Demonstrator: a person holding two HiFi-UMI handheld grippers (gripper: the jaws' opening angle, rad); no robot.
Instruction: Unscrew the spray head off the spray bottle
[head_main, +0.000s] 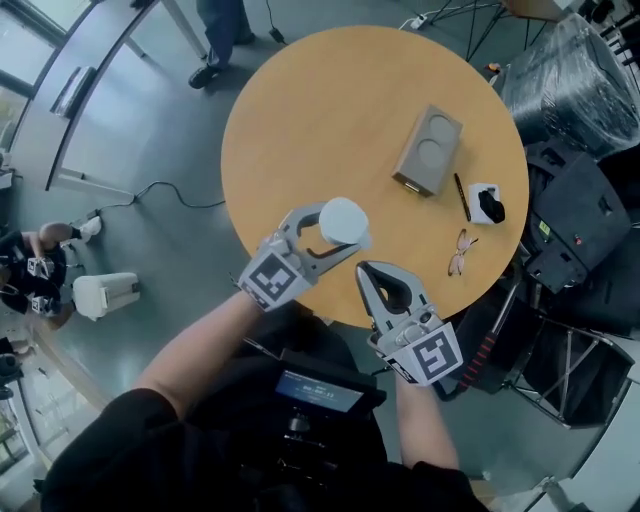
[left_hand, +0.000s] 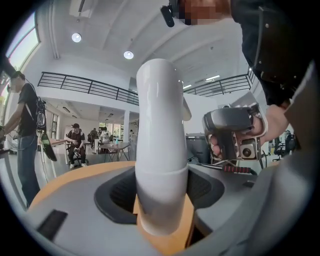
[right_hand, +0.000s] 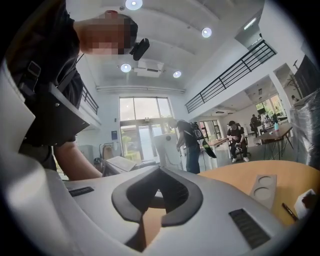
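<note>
Left gripper (head_main: 341, 229) has its jaws clamped on the spray bottle (left_hand: 160, 150), which stands upright between my pads over the counter (head_main: 340, 110) (can't tell if its base is resting). Right gripper (head_main: 365, 272) has its jaws pinched closed on nothing, just beside the left jaws. My plan is to open the right jaws, drop them square over the spray head (left_hand: 157, 100) clear of the left pads, clamp, then twist. The left jaws only hold. The plastic looks slick, so I'd hold firm and turn slowly.
</note>
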